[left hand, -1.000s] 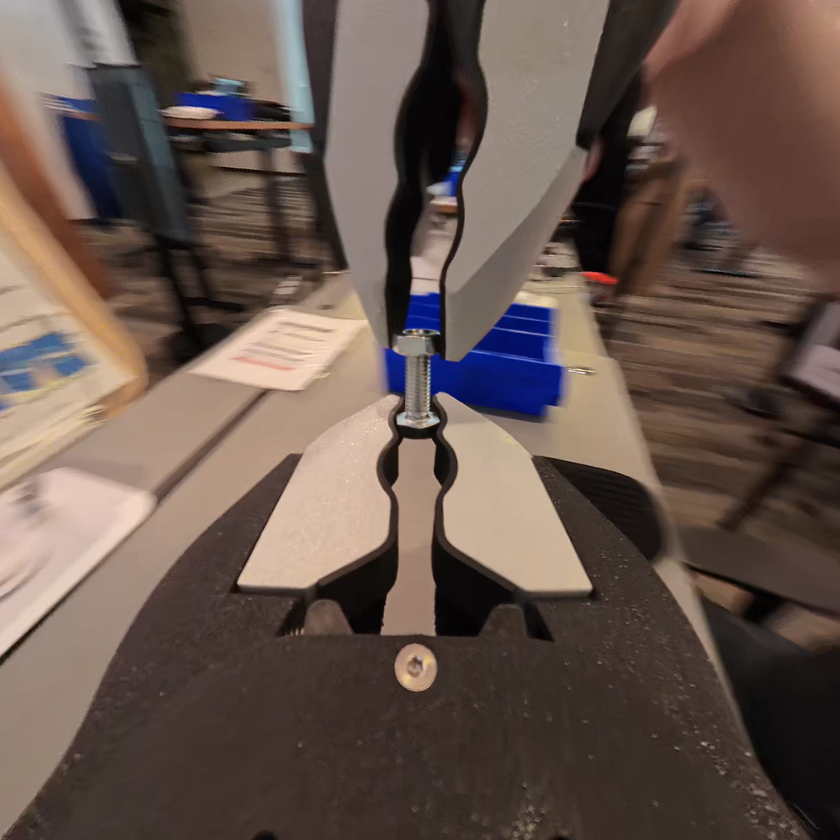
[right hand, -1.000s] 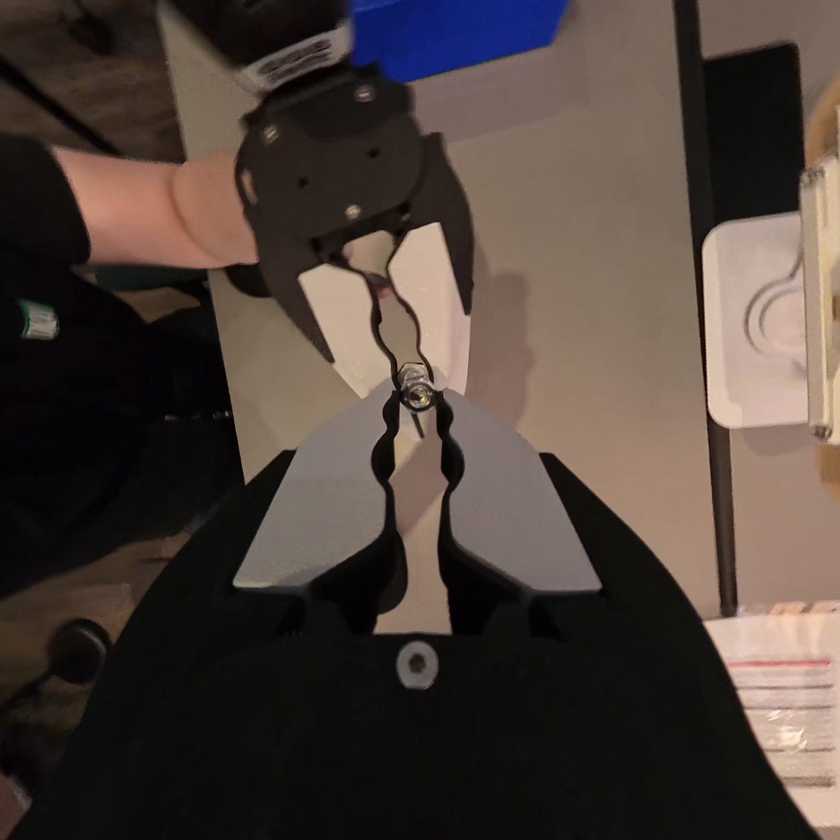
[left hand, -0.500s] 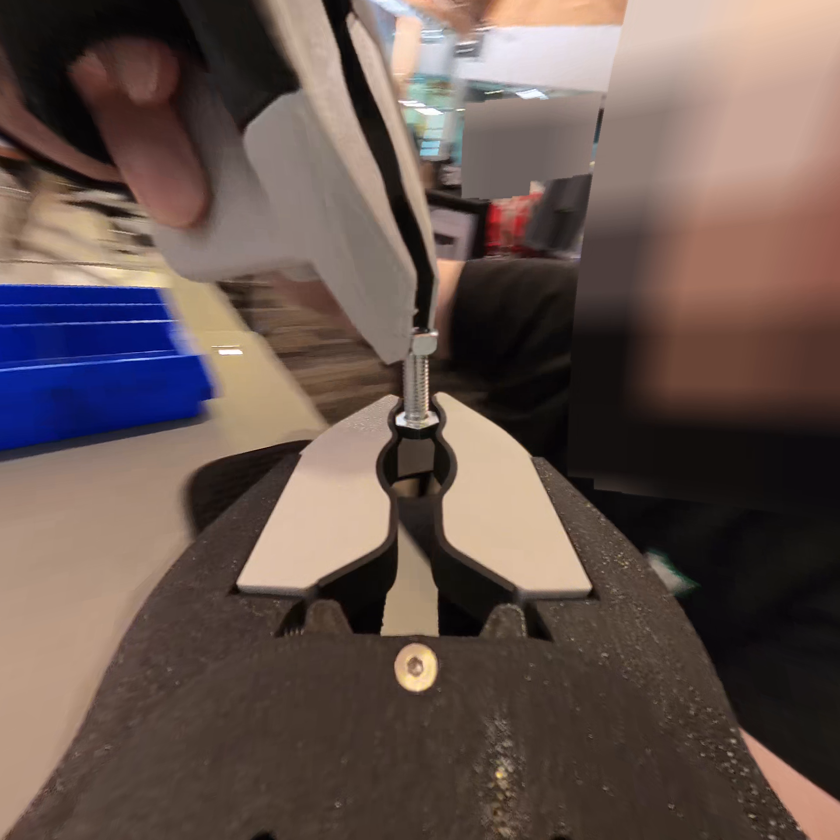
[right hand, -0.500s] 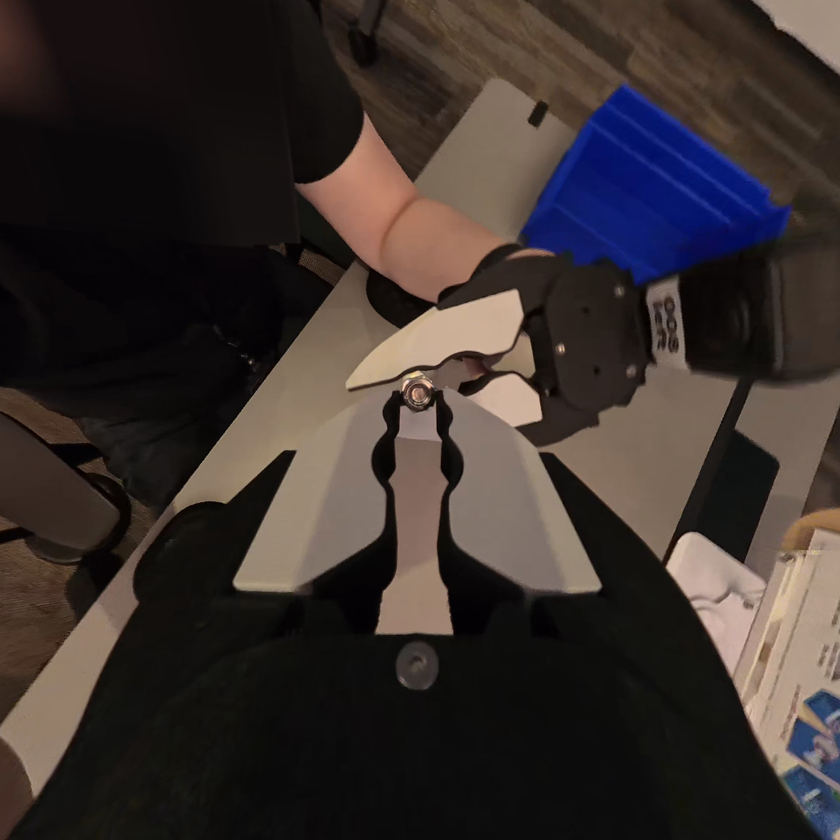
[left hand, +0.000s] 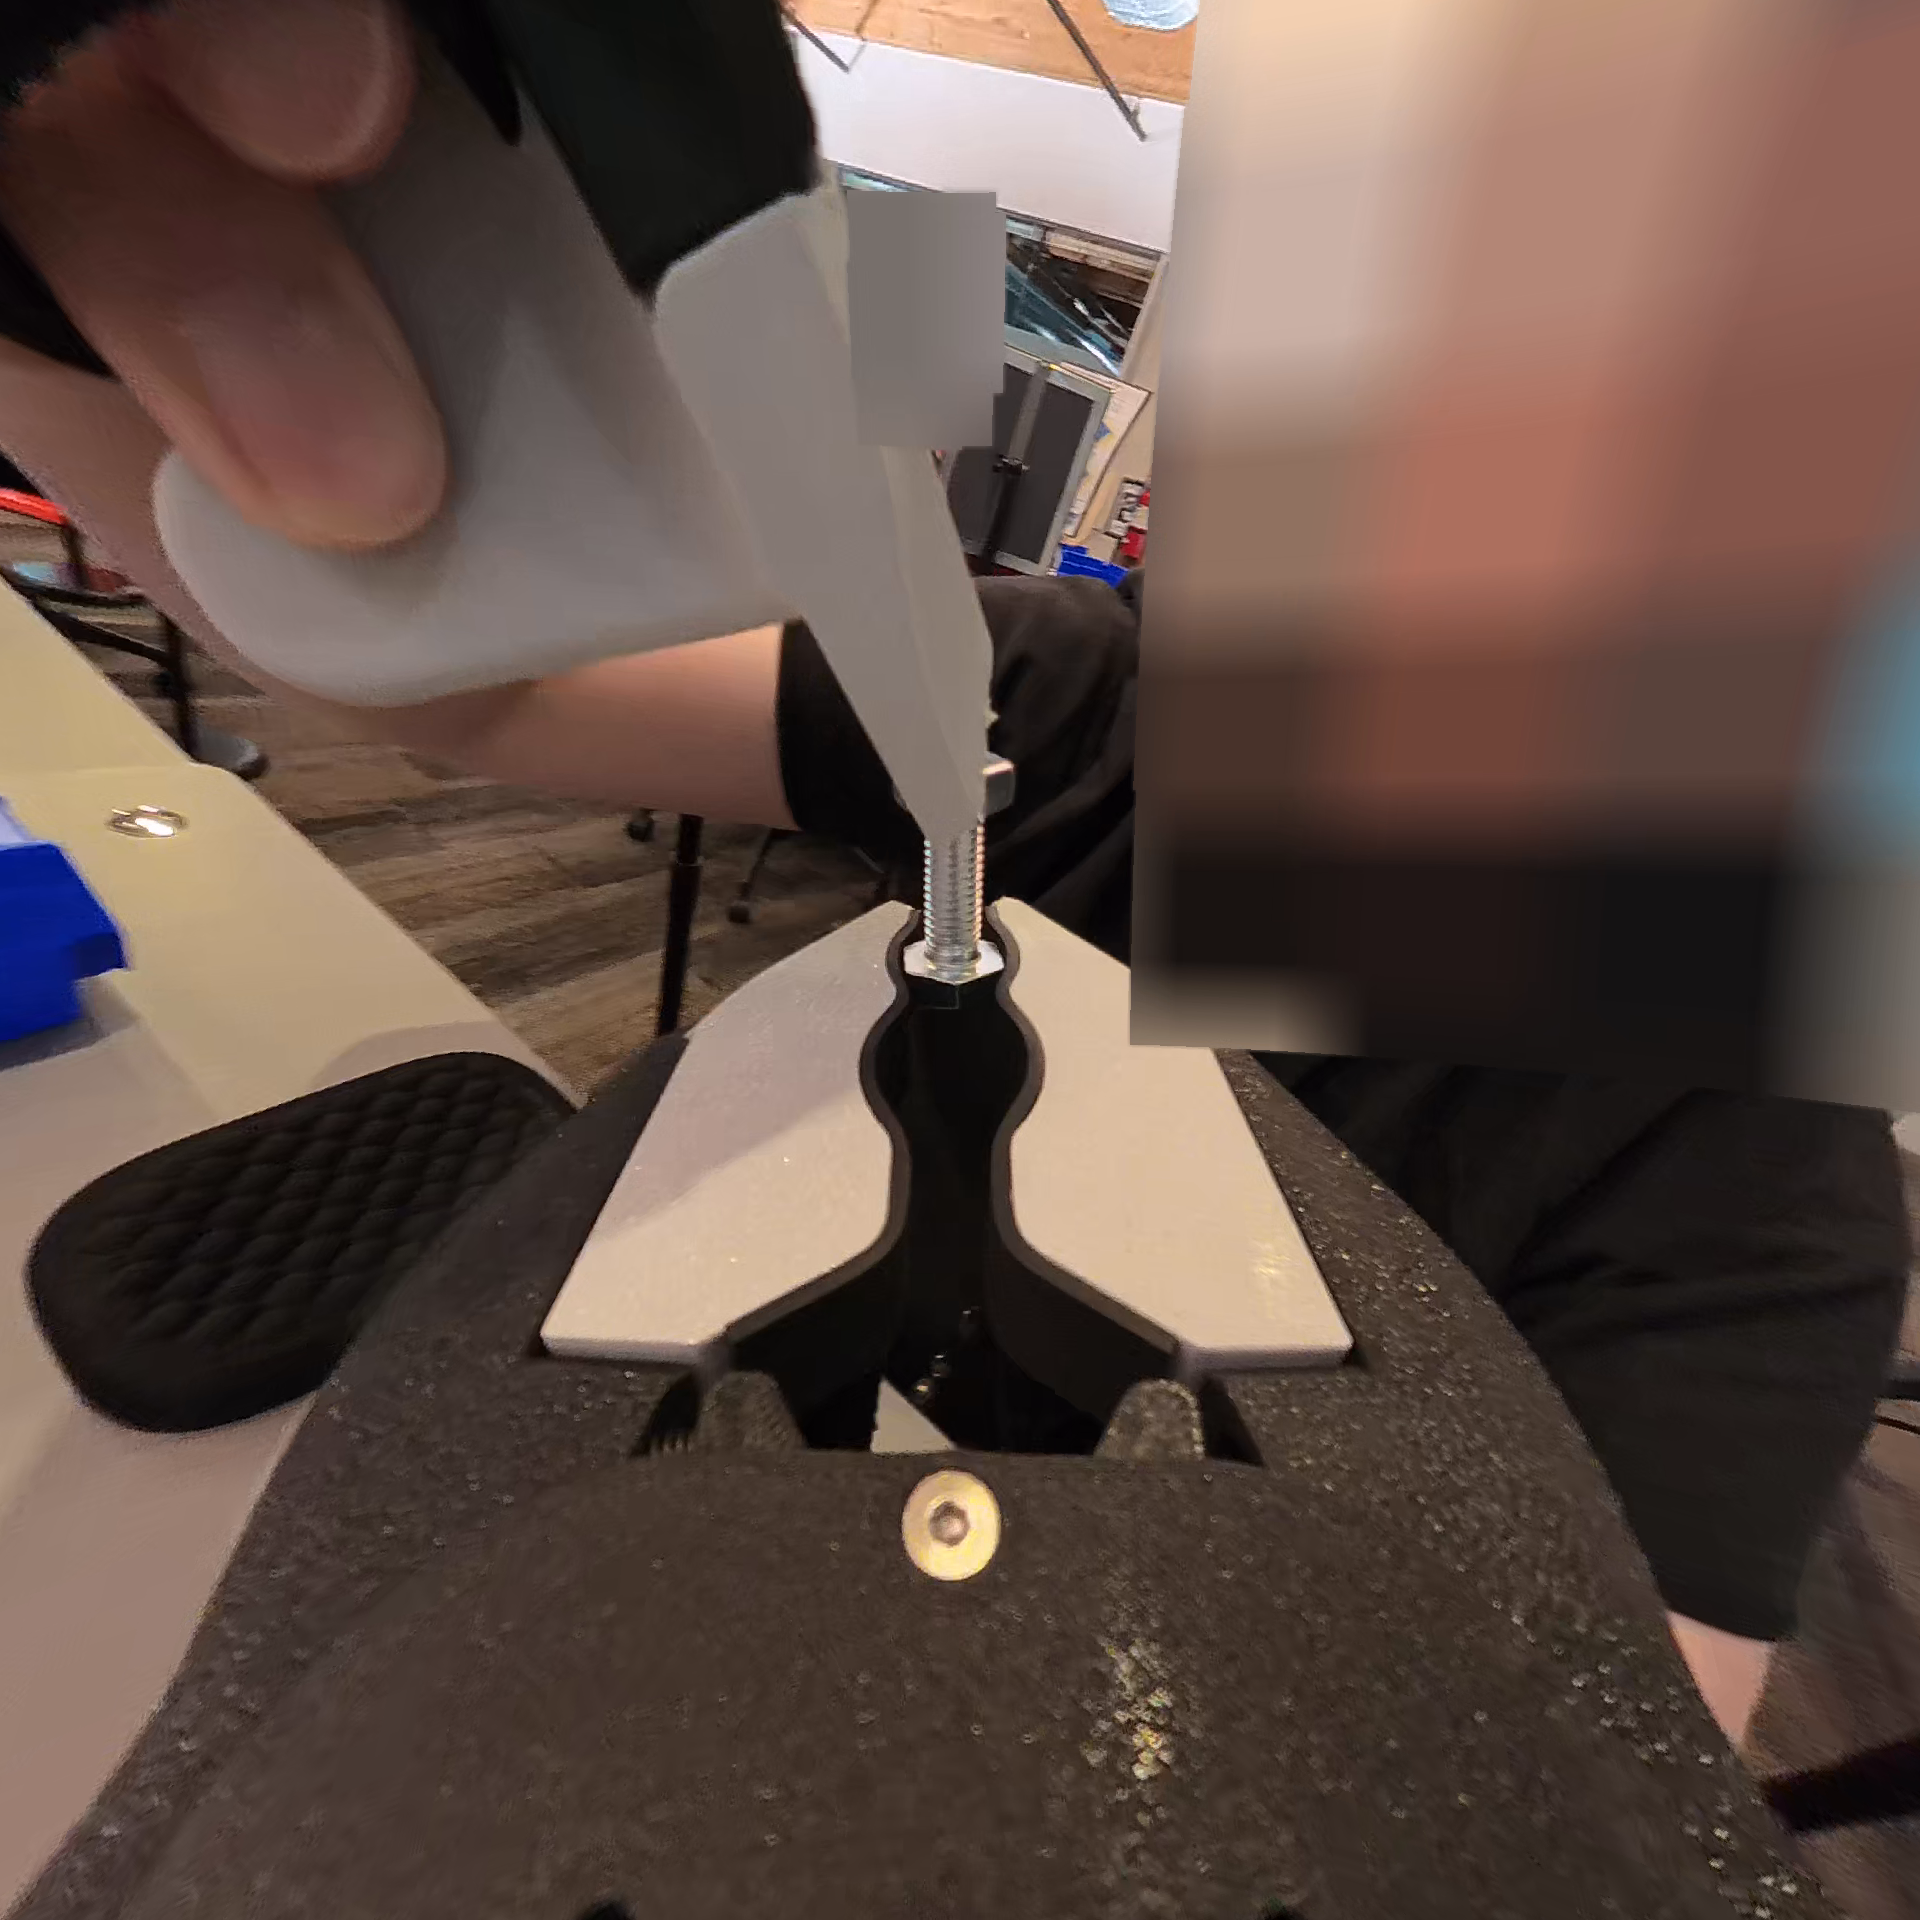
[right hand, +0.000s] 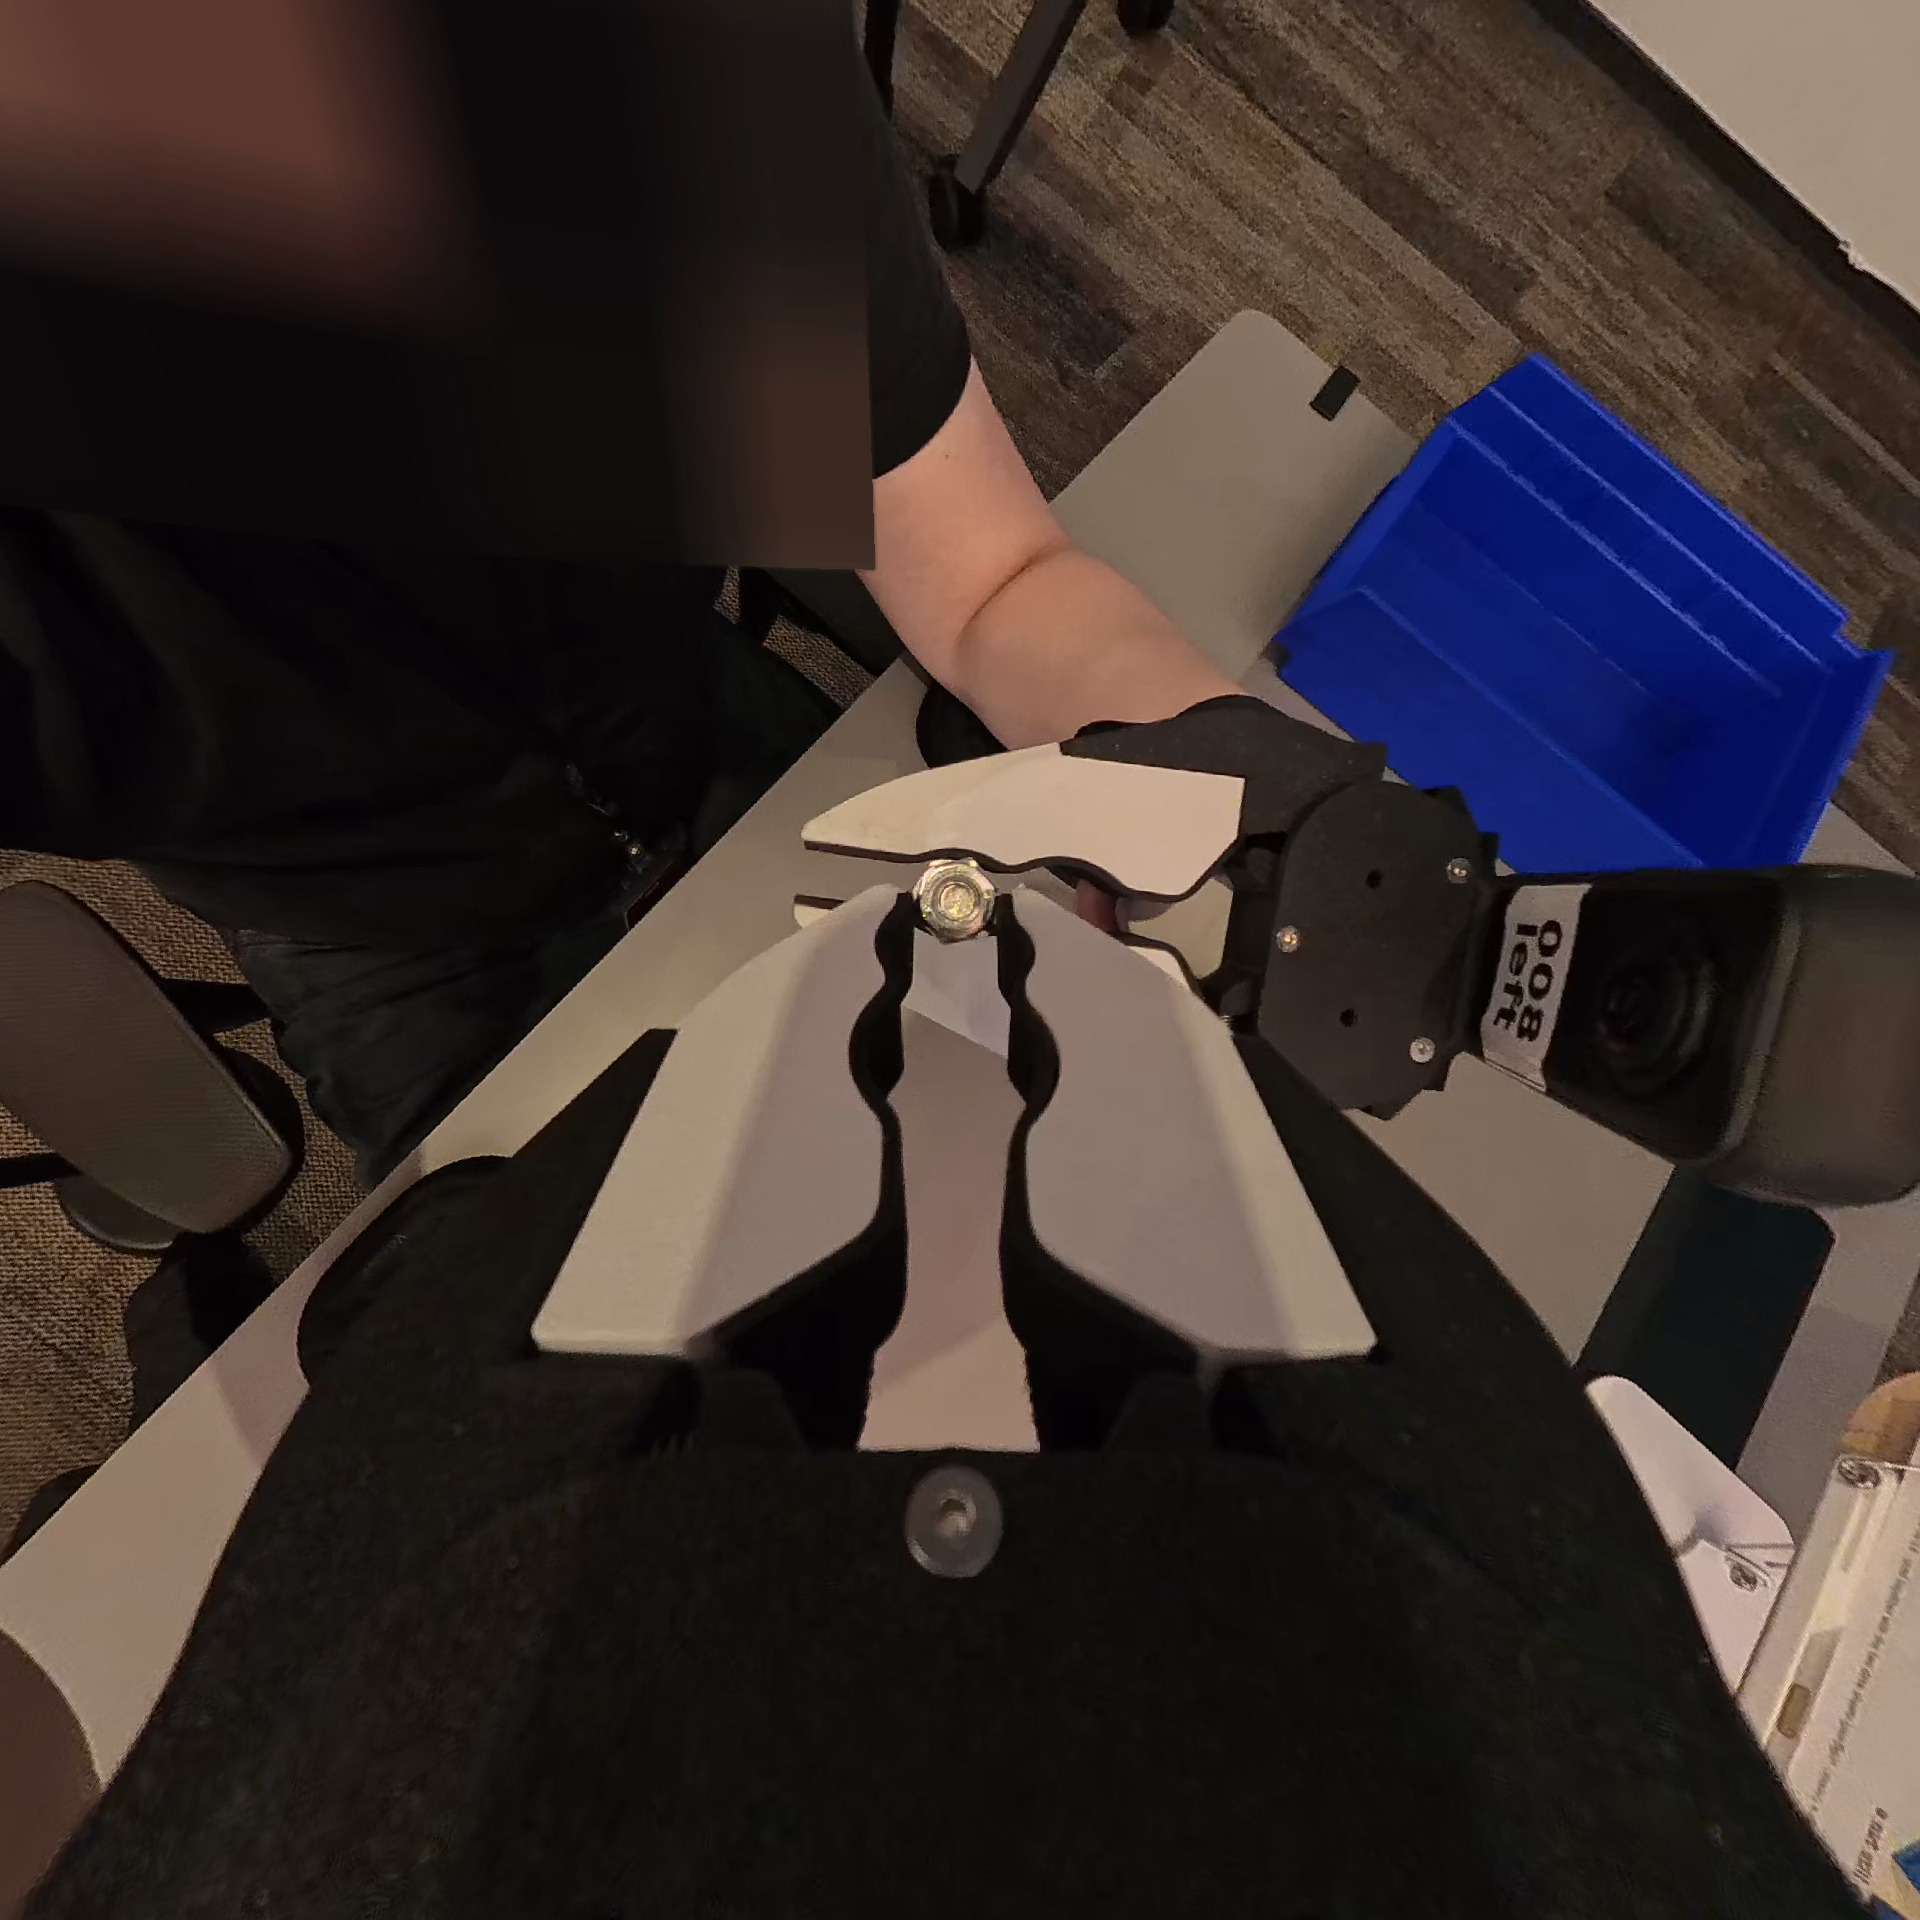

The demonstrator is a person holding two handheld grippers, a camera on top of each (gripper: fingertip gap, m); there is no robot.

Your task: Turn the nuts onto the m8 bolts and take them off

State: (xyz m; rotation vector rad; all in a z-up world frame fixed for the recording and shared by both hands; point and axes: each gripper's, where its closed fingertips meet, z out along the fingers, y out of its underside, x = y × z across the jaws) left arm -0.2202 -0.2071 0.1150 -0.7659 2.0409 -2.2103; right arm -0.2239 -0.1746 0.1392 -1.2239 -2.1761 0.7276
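A silver m8 bolt stands upright between the two grippers. My left gripper is shut on a hex nut at the low end of the thread. My right gripper is shut on the bolt head, which I see end-on. In the left wrist view the right gripper comes down from the upper left onto the head. In the right wrist view the left gripper reaches in from the right, and the nut is hidden under the bolt head.
A blue bin stands on the grey table and shows at the left edge of the left wrist view. A black padded rest lies at the table edge. A person's arm and body are close behind. Papers lie at lower right. There is about 4 cm between the tips of the two grippers.
The left gripper has swung round the bolt with the nut, so its view turned from the blue bin toward the person. Both grippers stayed shut. The nut's place on the thread looks about the same.
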